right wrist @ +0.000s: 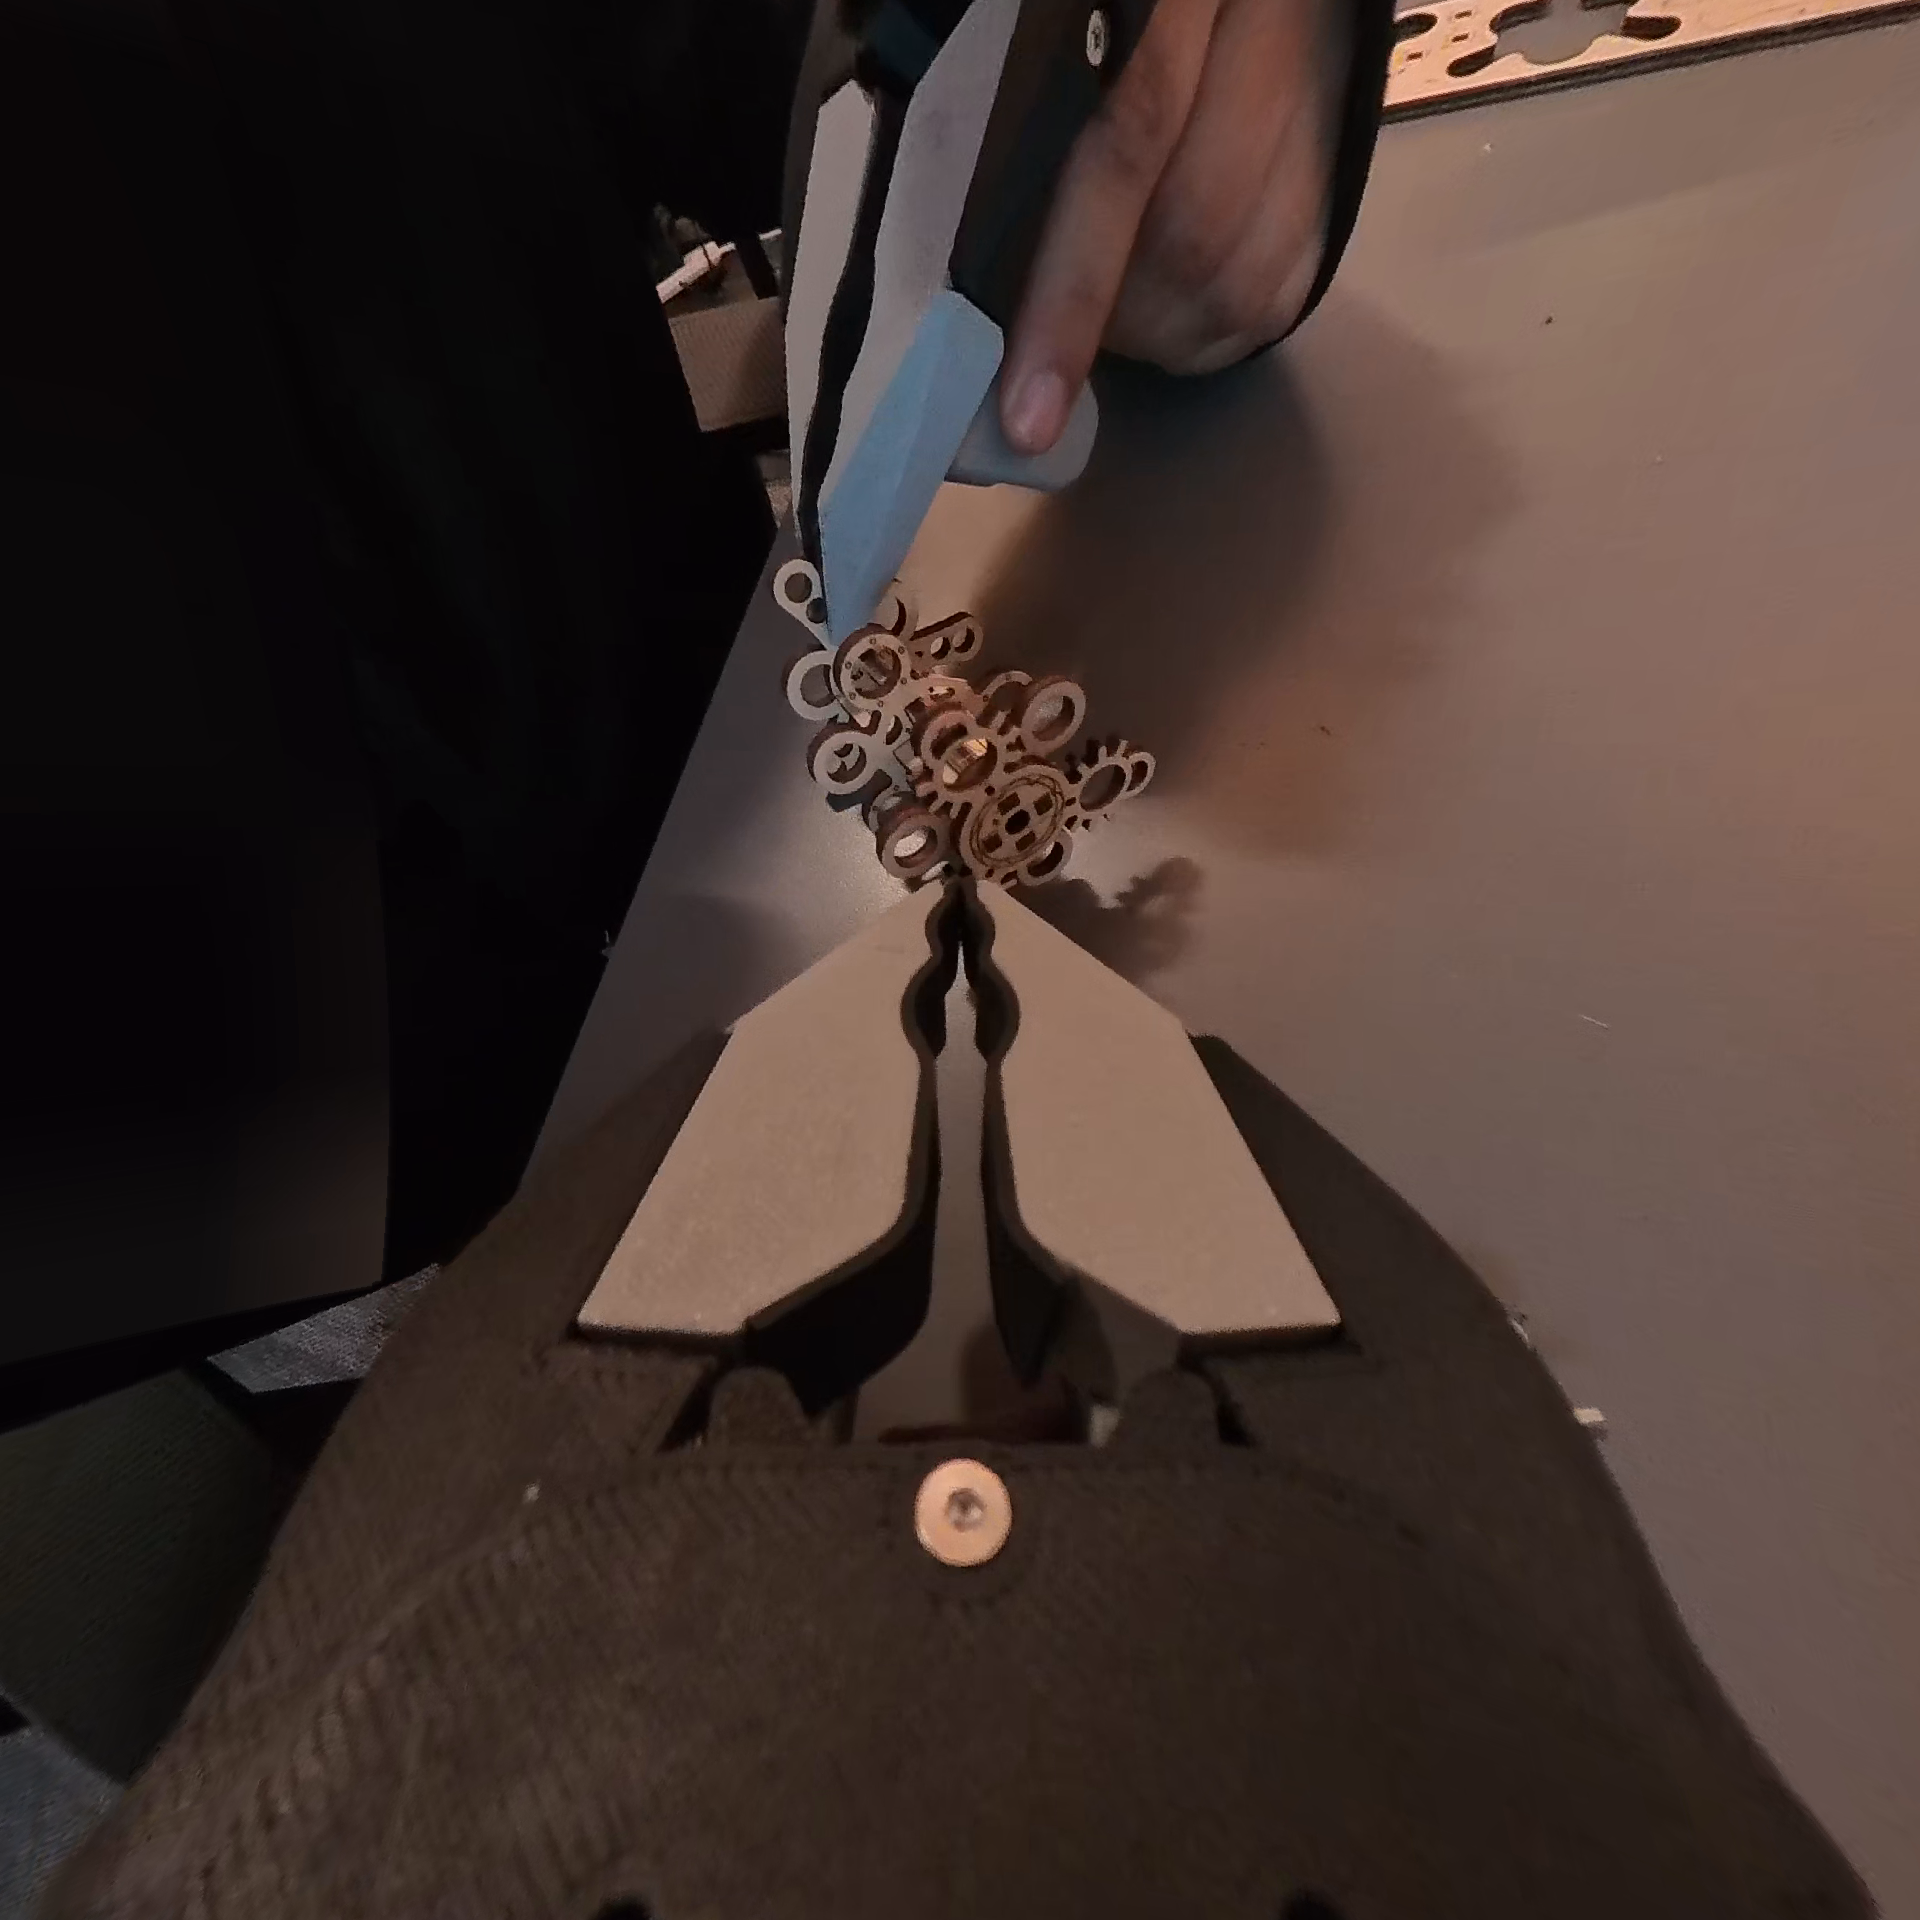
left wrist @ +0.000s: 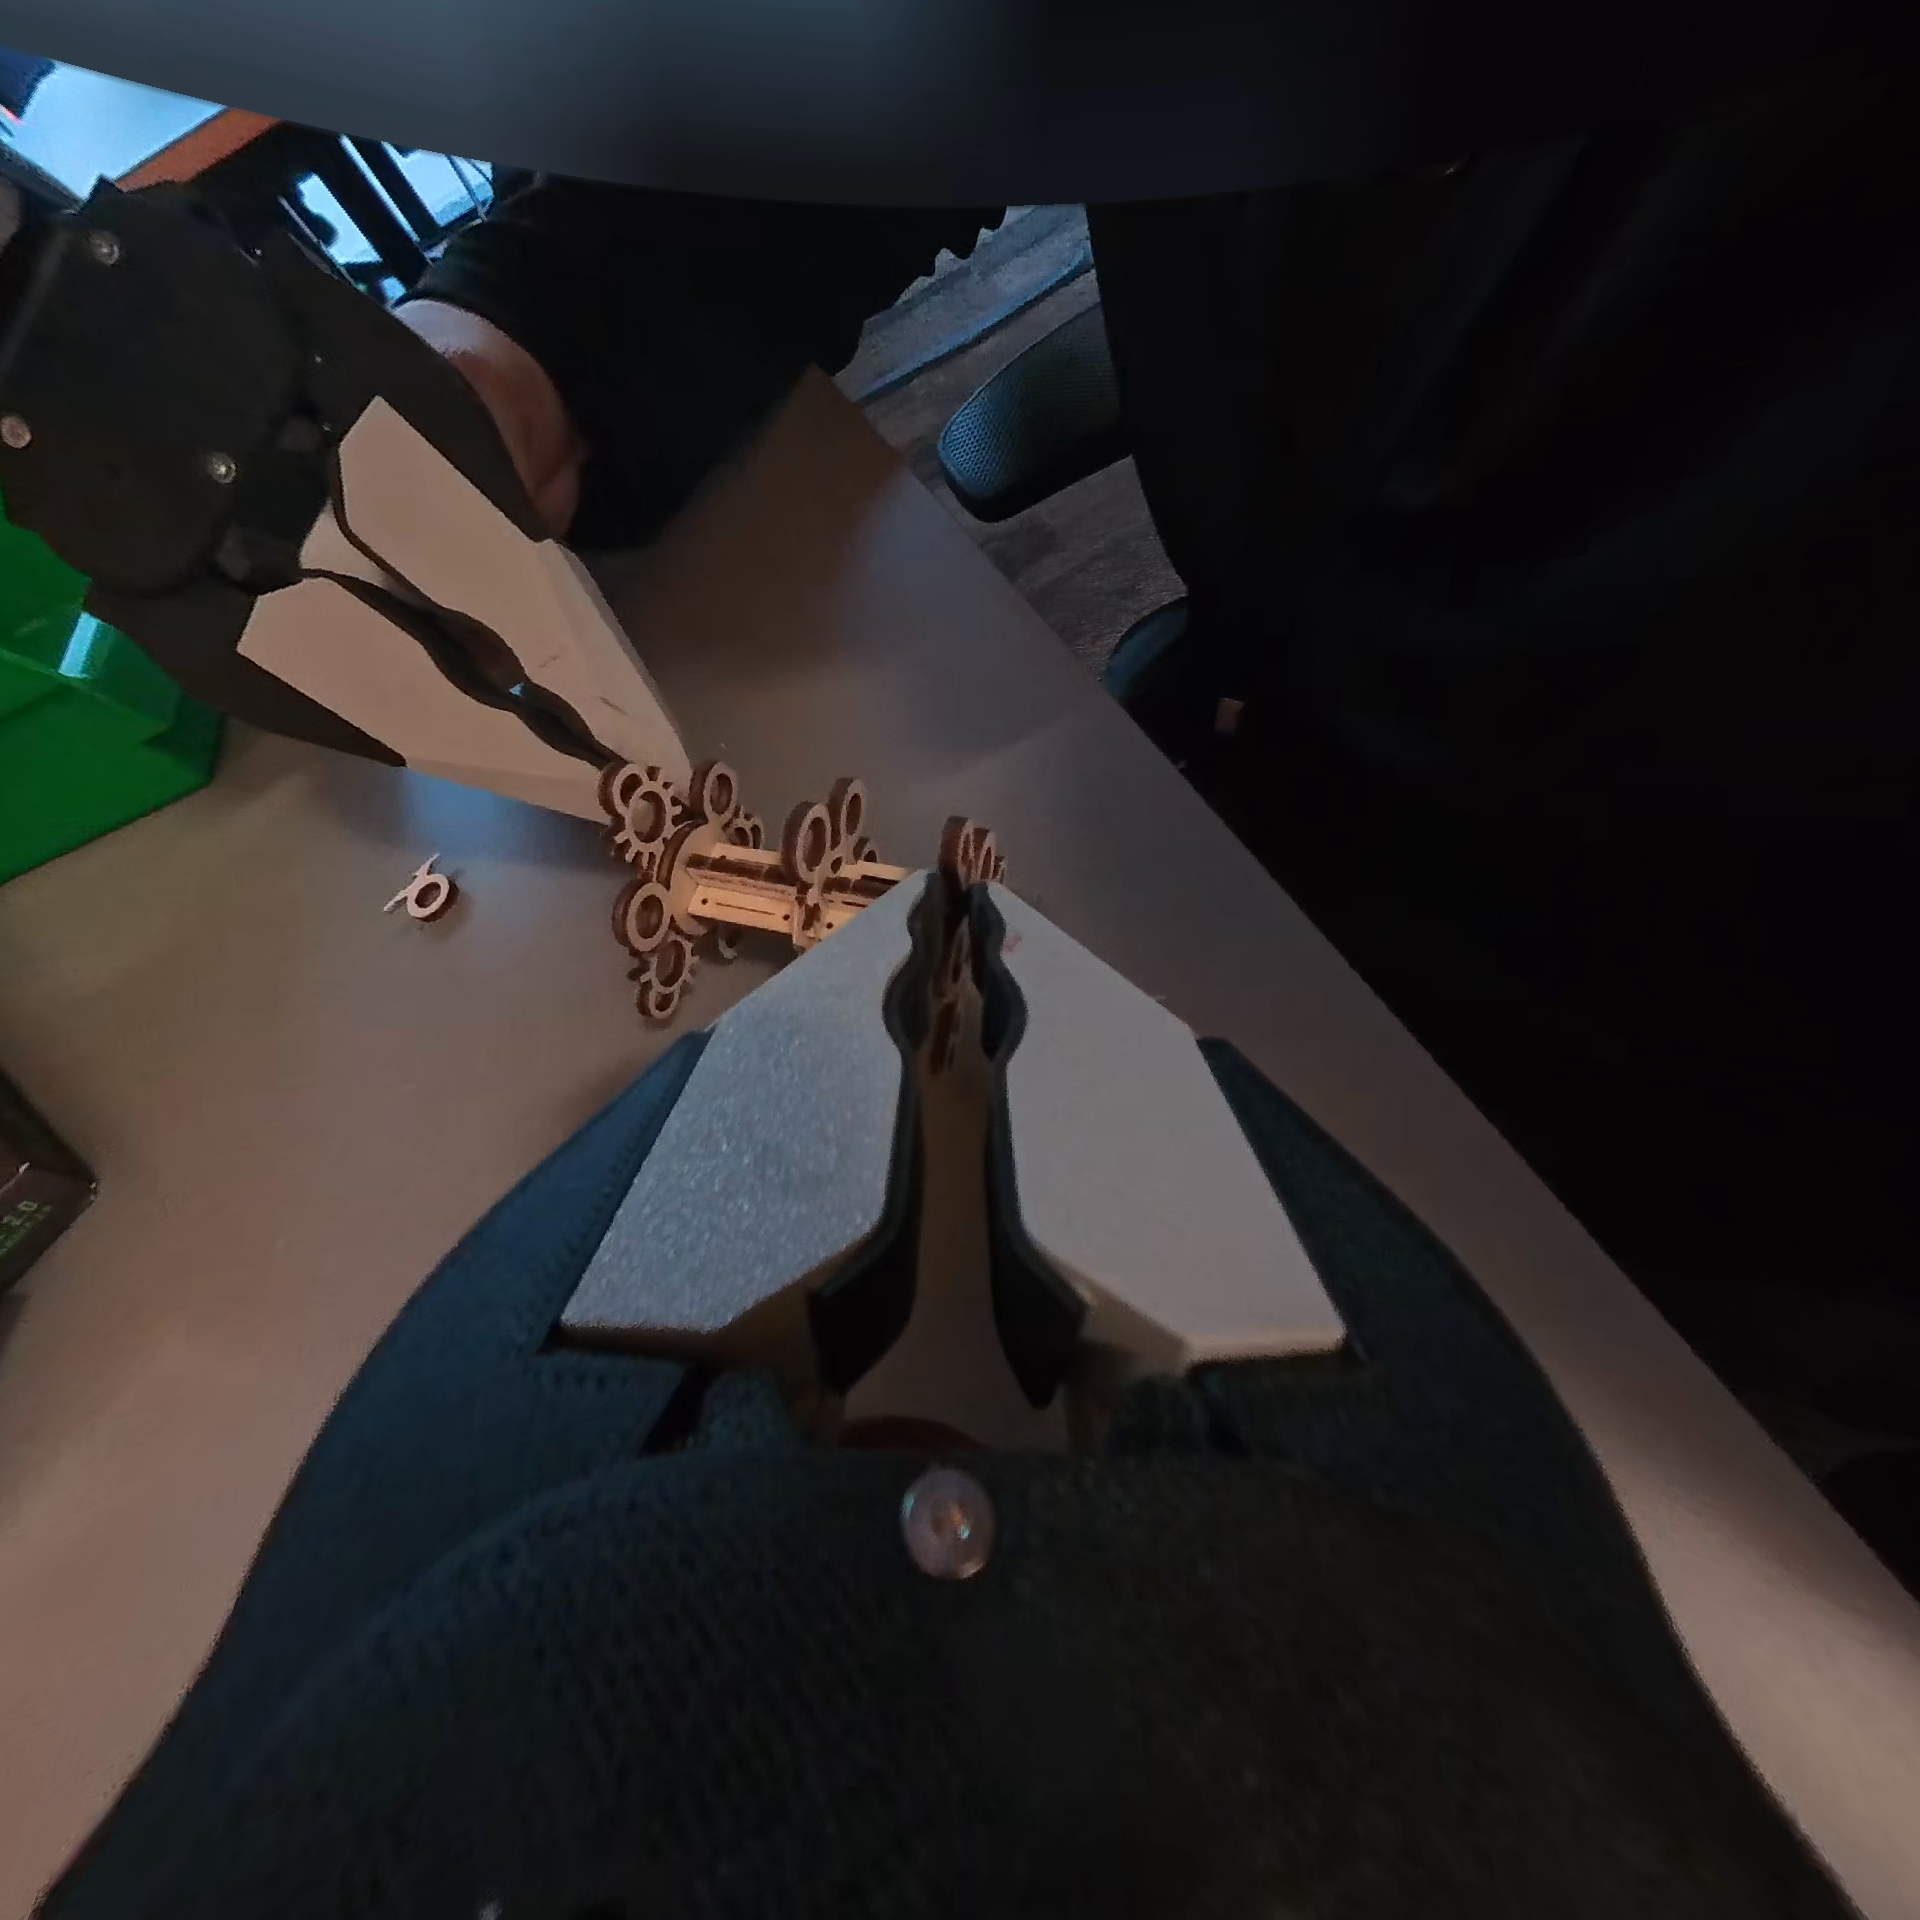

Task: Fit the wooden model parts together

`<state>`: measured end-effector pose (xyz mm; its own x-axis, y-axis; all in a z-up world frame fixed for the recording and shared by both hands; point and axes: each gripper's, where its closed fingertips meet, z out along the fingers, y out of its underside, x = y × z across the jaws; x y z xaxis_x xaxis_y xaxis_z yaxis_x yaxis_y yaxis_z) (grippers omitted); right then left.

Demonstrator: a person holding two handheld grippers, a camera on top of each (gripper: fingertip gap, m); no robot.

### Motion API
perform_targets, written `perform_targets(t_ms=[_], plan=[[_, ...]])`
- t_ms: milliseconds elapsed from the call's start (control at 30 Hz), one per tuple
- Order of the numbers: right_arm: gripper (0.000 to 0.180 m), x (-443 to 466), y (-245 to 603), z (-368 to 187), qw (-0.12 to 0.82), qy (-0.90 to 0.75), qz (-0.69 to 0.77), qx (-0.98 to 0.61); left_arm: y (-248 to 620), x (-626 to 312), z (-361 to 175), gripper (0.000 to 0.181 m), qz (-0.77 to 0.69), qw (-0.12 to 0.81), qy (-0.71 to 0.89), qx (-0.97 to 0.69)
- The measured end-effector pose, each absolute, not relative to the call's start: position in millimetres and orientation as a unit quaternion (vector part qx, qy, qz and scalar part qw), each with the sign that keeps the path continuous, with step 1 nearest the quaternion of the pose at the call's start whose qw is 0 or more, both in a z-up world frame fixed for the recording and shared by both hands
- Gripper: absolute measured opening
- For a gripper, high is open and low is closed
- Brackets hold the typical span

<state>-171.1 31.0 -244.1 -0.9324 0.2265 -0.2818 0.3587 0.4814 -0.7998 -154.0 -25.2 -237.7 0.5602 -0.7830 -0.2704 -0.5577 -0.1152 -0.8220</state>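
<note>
My left claw [left wrist: 961, 896] was pinched nearly closed on the end disc of the wooden model [left wrist: 748, 868], the thin piece caught between its tips. The model, a pale shaft ringed with gear-like discs, hung just above the grey worktop [left wrist: 312, 1091] near its edge. My right claw [right wrist: 961, 902] gripped the opposite end, tips closed on a toothed ring at the model's rim. From the right view, the left claw came down from above, a hand [right wrist: 1174, 208] wrapped round its handle. A small loose part [left wrist: 421, 888] lay on the worktop beside the model, well apart from a green bin [left wrist: 73, 727]. A cut-out wooden sheet [right wrist: 1621, 52] lay at the far edge.
</note>
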Motion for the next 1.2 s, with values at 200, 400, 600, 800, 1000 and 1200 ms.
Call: perform_targets(t_ms=[200,400,600,800,1000,1200], plan=[[0.000,-167,31,-247,0.069,0.867,-0.467,0.158,-23,-154,-237,0.002,-0.145,0.478,0.436,-0.749],[0.000,-167,33,-247,0.061,0.869,-0.464,0.160,-21,-154,-236,0.002,-0.165,0.470,0.420,-0.759],[0.000,-168,33,-247,0.056,0.873,-0.458,0.157,-21,-153,-236,0.002,-0.168,0.469,0.421,-0.758],[0.000,-168,34,-247,0.052,0.877,-0.451,0.155,-20,-152,-236,0.002,-0.163,0.473,0.424,-0.755],[0.000,-179,37,-242,0.092,0.852,-0.474,0.201,-24,-161,-236,0.002,-0.166,0.468,0.403,-0.769],[0.005,-191,41,-237,0.090,0.834,-0.487,0.242,-30,-181,-240,0.027,-0.106,0.473,0.326,-0.812]])
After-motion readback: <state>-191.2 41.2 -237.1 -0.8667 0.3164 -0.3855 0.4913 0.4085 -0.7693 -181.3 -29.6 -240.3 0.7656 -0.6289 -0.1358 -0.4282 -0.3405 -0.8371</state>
